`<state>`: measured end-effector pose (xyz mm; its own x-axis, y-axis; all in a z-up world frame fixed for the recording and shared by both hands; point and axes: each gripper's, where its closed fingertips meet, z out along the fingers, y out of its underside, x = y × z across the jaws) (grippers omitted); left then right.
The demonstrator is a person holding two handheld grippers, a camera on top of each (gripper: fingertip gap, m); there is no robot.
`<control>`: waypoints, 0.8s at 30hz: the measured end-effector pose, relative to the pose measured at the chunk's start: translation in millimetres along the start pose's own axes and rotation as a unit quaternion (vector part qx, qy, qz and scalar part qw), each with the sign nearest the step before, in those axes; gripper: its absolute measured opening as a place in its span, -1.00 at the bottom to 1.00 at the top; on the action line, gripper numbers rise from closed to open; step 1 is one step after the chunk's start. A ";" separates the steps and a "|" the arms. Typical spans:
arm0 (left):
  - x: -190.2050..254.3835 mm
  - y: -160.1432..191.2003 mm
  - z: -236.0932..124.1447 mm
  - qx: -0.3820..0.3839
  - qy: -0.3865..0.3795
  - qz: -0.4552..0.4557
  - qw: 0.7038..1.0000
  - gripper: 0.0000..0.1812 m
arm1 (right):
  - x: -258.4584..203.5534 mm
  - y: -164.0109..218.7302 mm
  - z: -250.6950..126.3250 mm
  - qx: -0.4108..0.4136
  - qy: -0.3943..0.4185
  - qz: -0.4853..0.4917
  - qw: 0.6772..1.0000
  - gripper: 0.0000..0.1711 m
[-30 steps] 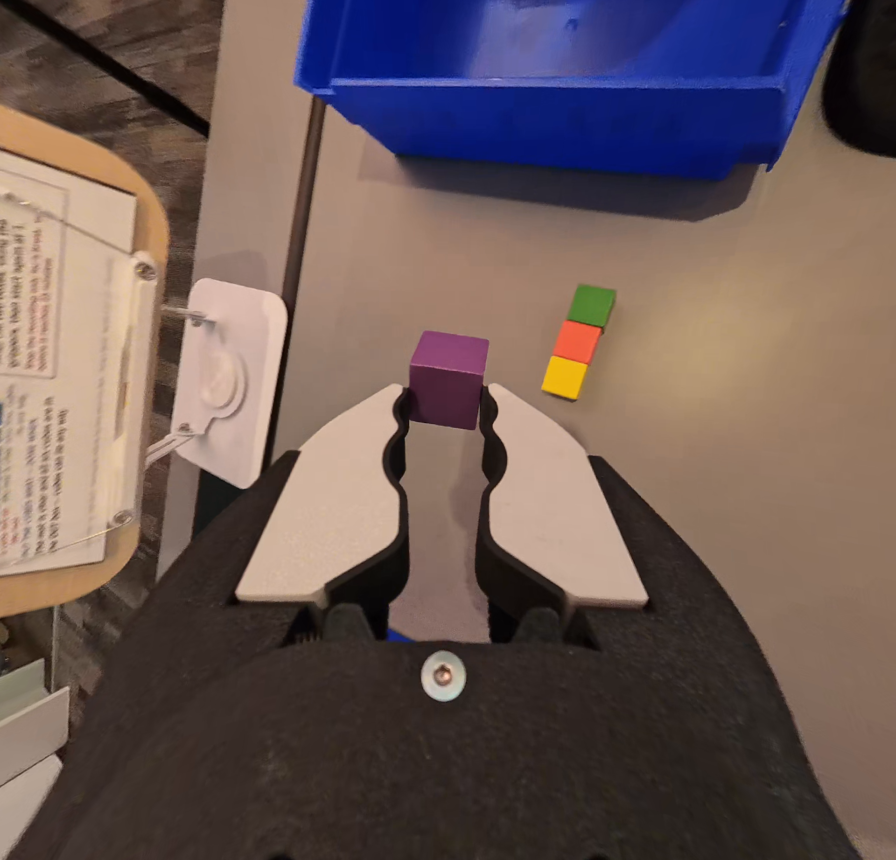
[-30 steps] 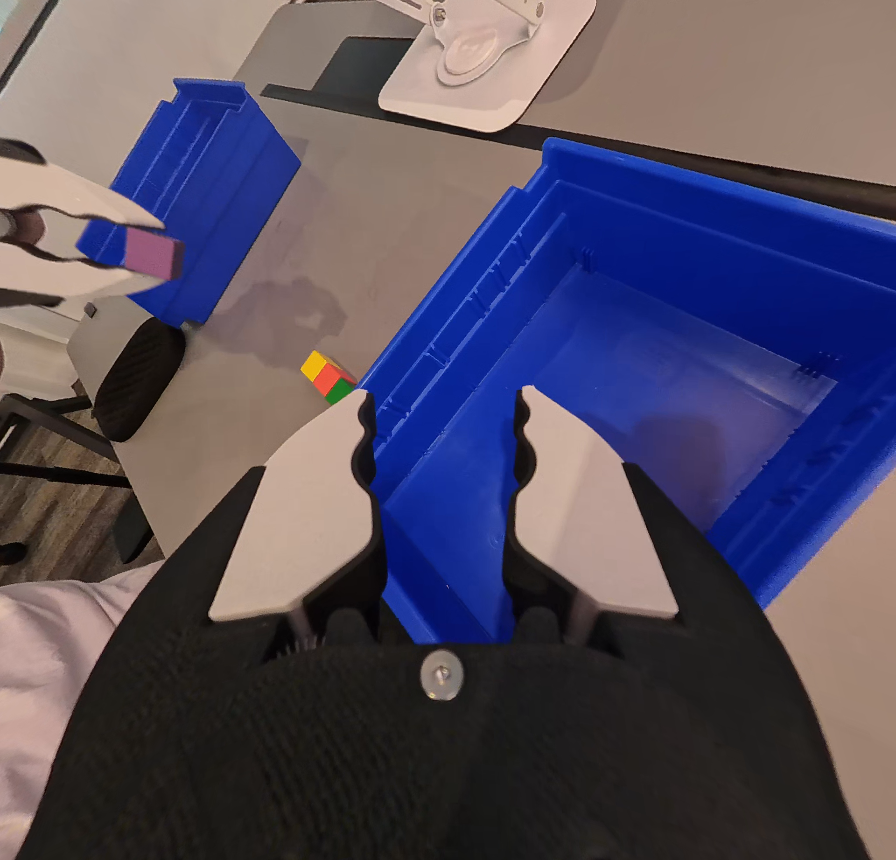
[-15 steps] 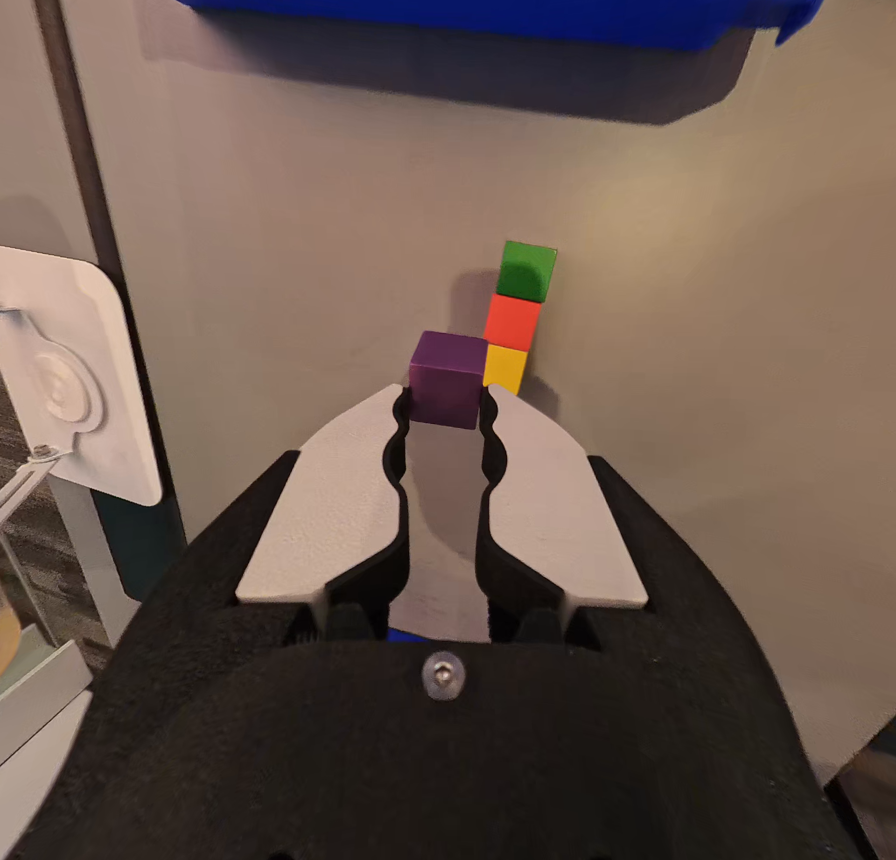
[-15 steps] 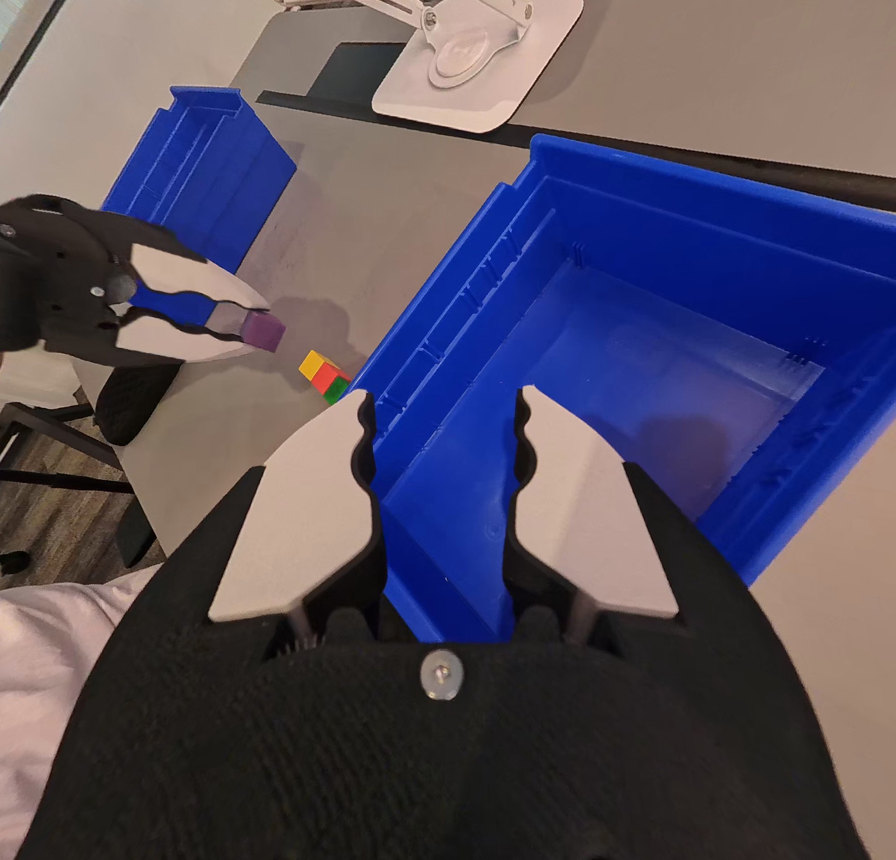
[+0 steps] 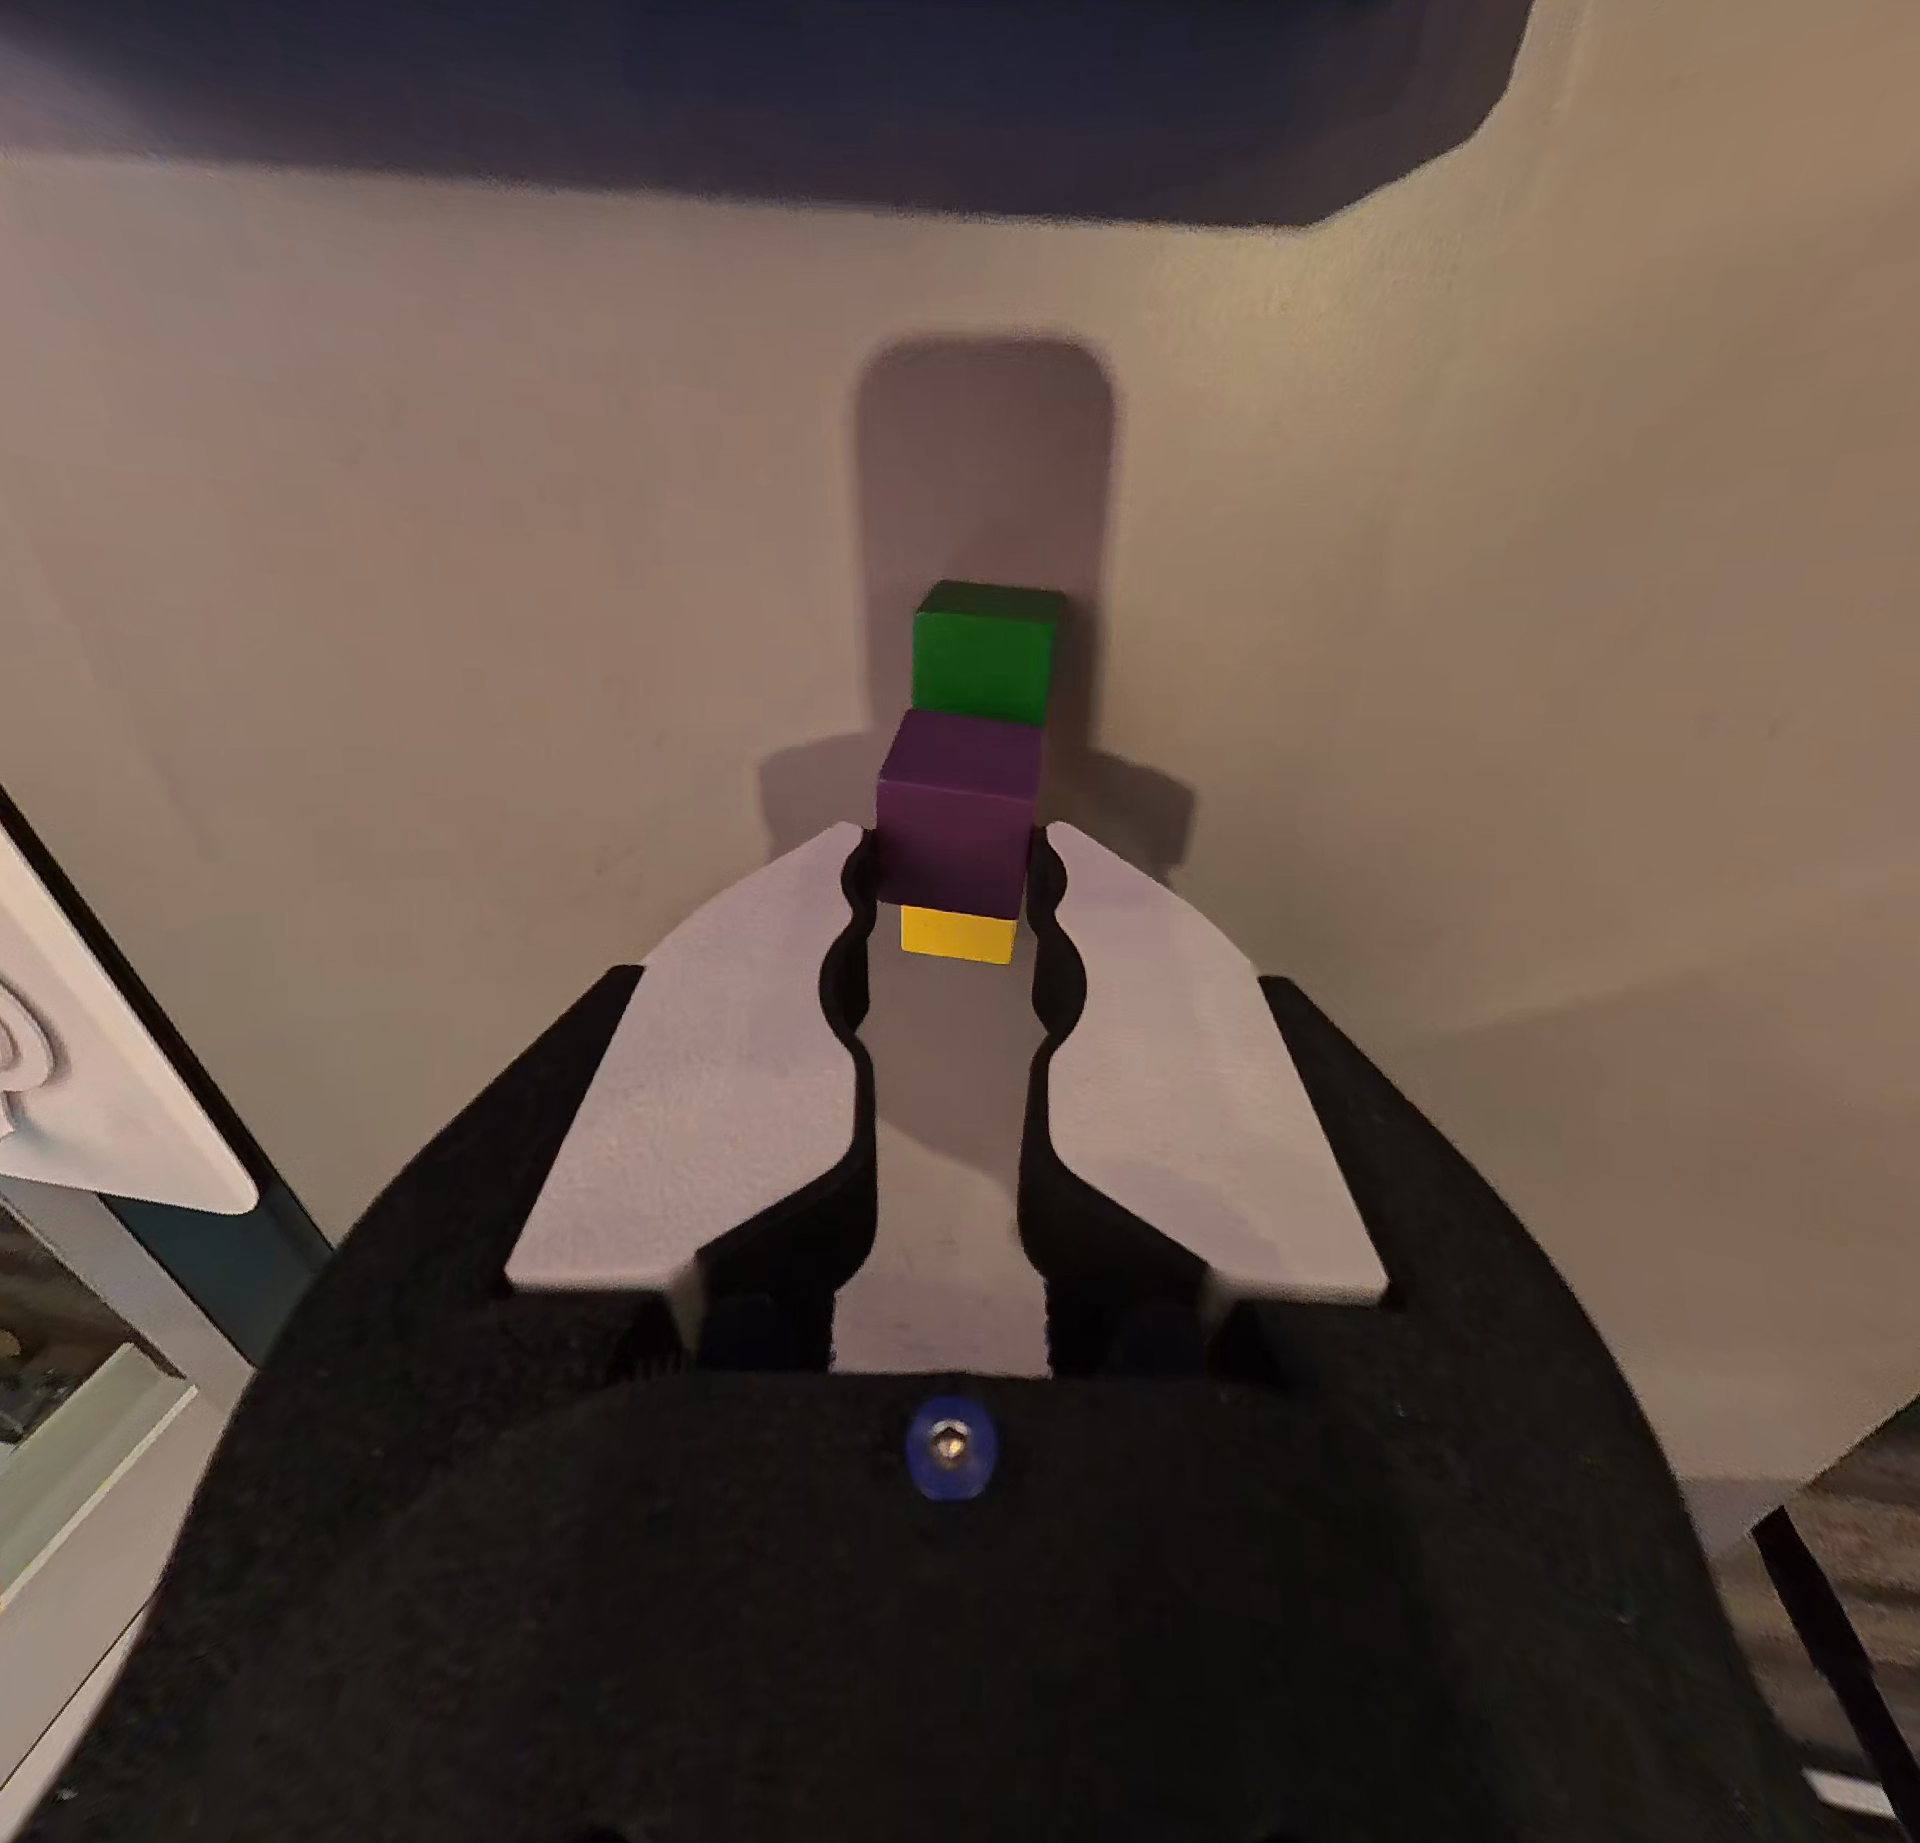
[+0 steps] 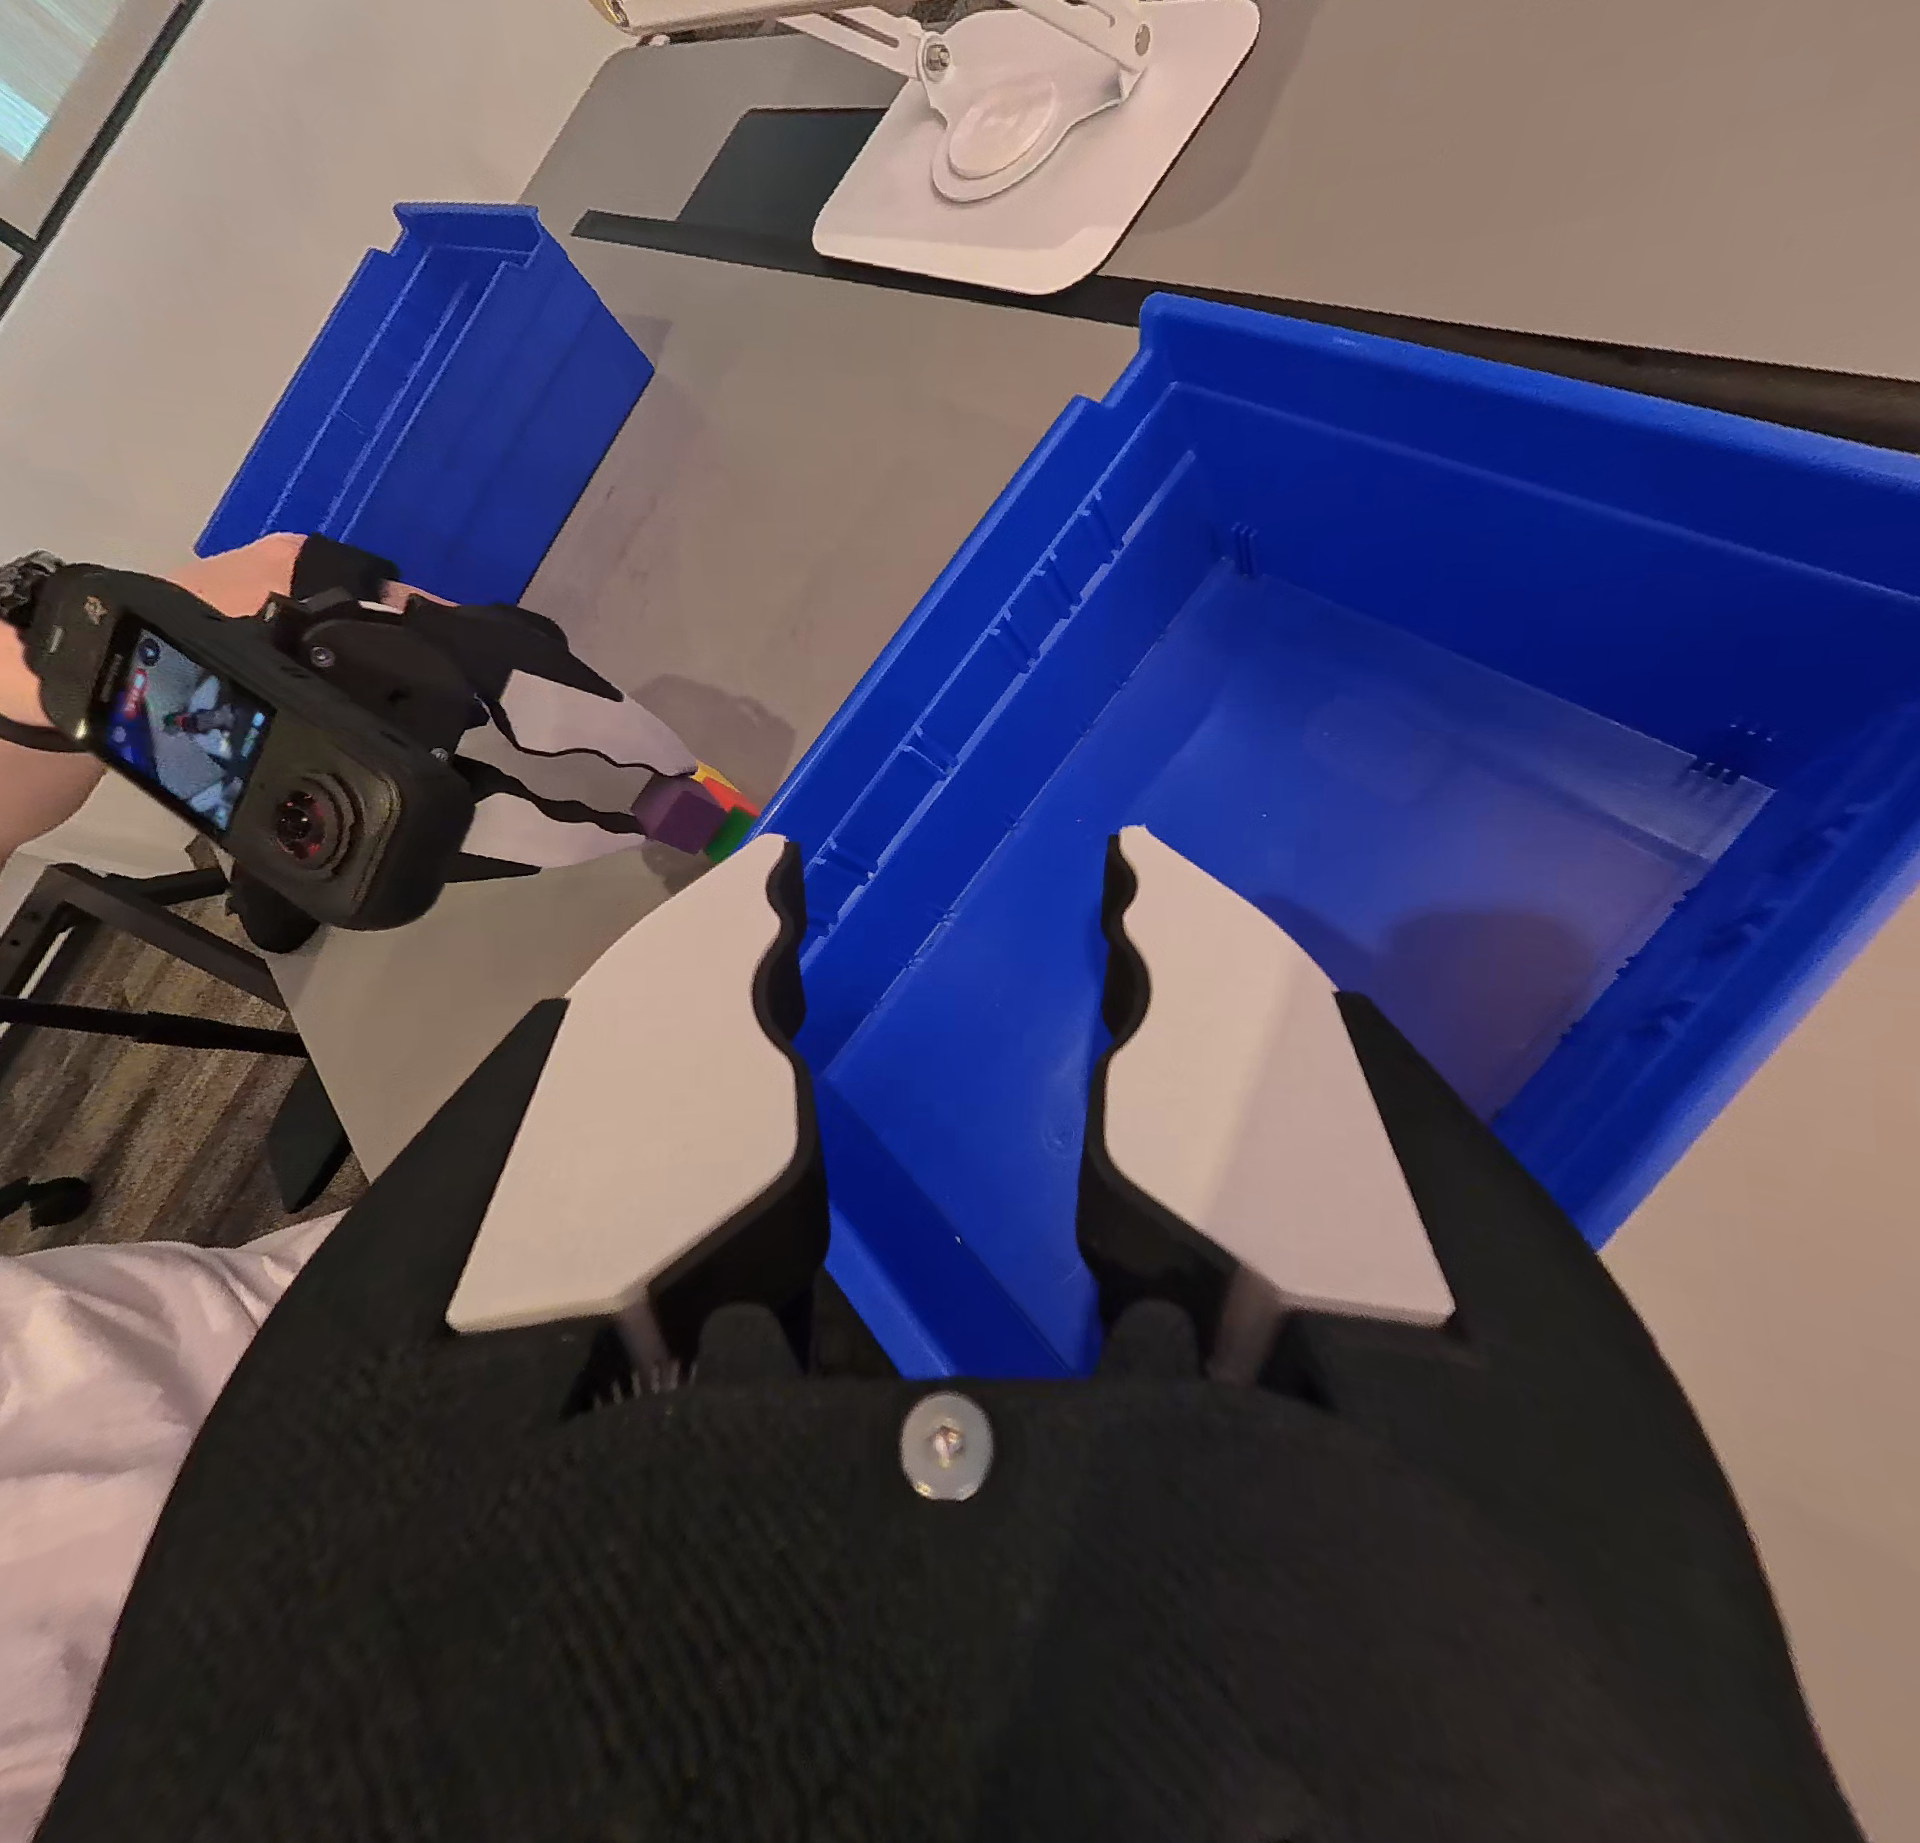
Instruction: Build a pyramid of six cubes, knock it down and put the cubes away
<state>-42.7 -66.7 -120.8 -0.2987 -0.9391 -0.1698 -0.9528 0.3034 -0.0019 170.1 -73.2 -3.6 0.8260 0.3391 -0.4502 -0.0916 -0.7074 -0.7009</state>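
Lowered since a second ago, the left tool (image 5: 951,837) now carries its purple cube (image 5: 956,822) directly over the row of cubes on the grey worktop (image 5: 416,567). Beyond, the large blue bin (image 6: 1403,754) sits under the right tool (image 6: 951,884), whose jaws gape wide and empty. Behind the clamped purple cube shows the green cube (image 5: 985,655), below it the yellow cube (image 5: 956,936).

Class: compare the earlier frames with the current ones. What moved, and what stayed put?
The left gripper, shut on the purple cube, carried it down over the row of yellow, orange and green cubes. The right gripper stayed open over the blue bin; the row stayed put.
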 end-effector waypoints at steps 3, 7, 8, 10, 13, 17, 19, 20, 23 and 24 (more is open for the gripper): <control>-2.2 -0.8 -0.4 -0.004 0.001 0.001 1.000 -0.70 | 2.2 0.0 -1.4 0.003 0.001 0.003 1.000 -0.34; -2.4 -2.4 -0.6 -0.010 0.006 0.006 1.000 -0.70 | 4.8 0.1 -2.5 0.005 0.000 0.009 1.000 -0.34; -1.7 -1.9 0.2 -0.014 0.008 0.008 1.000 -0.70 | 4.9 0.3 -2.6 0.004 -0.001 0.009 1.000 -0.34; -0.9 -0.9 2.3 -0.022 0.009 0.012 1.000 -0.69 | 5.1 0.1 -2.9 0.004 0.000 0.008 1.000 -0.34; -0.9 -0.4 5.4 -0.028 0.009 0.015 0.999 -0.70 | 4.6 -0.9 -3.7 0.007 -0.001 0.008 1.000 -0.34; -1.2 -0.8 7.4 -0.026 0.010 0.015 0.999 -0.70 | 5.7 -0.2 -3.1 0.005 -0.001 0.009 1.000 -0.34; -2.1 -0.9 7.3 -0.025 0.010 0.012 1.000 -0.70 | 6.2 -0.1 -2.9 0.005 -0.001 0.010 1.000 -0.34; -2.5 -1.3 7.3 -0.023 0.010 0.012 1.000 -0.70 | 6.4 0.1 -2.8 0.004 -0.001 0.011 1.000 -0.34; -1.2 -2.9 7.2 -0.018 0.019 0.001 1.000 -0.70 | 7.6 1.3 -2.2 0.001 -0.001 0.012 1.000 -0.34; -0.3 -4.4 6.7 -0.013 0.024 -0.002 1.000 -0.68 | 8.1 1.5 -2.1 0.001 -0.001 0.013 1.000 -0.34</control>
<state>-38.1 -66.7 -127.3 -0.2961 -0.9473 -0.1224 -0.9550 0.2955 0.0235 177.8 -72.8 -7.1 0.8221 0.3222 -0.4693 -0.1139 -0.7147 -0.6901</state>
